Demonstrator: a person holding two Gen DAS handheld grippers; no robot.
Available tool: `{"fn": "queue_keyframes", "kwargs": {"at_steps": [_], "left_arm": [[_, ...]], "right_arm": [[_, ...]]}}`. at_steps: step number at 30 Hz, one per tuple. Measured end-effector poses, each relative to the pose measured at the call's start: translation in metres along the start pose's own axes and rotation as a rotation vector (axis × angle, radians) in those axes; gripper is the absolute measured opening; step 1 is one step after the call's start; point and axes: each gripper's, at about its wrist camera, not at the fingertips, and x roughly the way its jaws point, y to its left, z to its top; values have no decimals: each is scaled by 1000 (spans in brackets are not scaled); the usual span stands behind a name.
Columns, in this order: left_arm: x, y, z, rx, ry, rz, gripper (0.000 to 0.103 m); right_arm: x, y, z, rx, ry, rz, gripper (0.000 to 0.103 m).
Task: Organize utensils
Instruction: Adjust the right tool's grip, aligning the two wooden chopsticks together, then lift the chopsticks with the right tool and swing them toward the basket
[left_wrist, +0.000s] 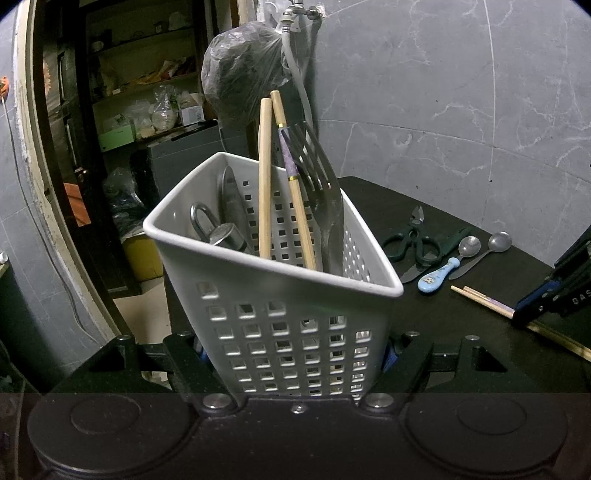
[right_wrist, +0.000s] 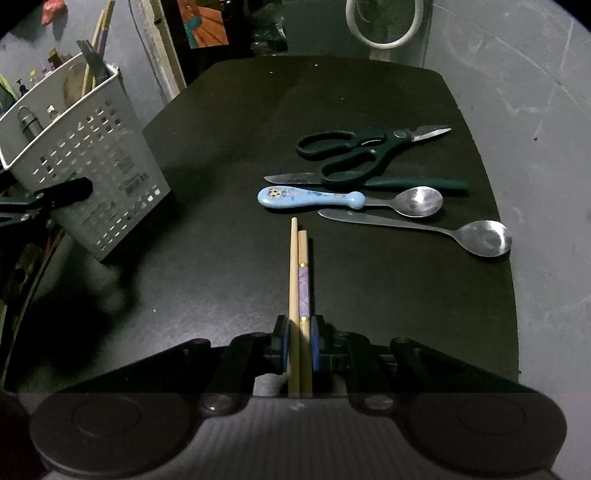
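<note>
Right gripper (right_wrist: 299, 345) jaws clamp two chopsticks (right_wrist: 298, 273) side by side near the spoons (right_wrist: 421, 201), left gripper (left_wrist: 295, 354) jaws grip the caddy (left_wrist: 280, 317); uneven pinch could let one chopstick slip out mid-lift onto the tabletop (right_wrist: 221, 147).

Dim, grainy fisheye views; edges bend, corners dark.

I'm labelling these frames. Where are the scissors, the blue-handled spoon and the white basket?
scissors (right_wrist: 364, 149): right wrist view, on the pivot.
blue-handled spoon (right_wrist: 306, 198): right wrist view, on the handle.
white basket (left_wrist: 280, 332): left wrist view, on the front wall.
</note>
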Motion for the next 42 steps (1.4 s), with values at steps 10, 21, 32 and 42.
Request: {"fn": "queue_keyframes", "kwargs": {"at_steps": [10,21,32,42], "left_arm": [[0,0,0,-2,-1,0,78],[-1,1,0,-2,-1,1,78],[-1,1,0,0,1,2,78],[-1,0,0,1,2,1,78]], "right_arm": [[3,7,4,-30,65,-22,20],[3,10,4,-59,67,-20,12],[-10,-13,-4,92,-128,105,13],[-22,-13,-3,135,-316,168,14]]}}
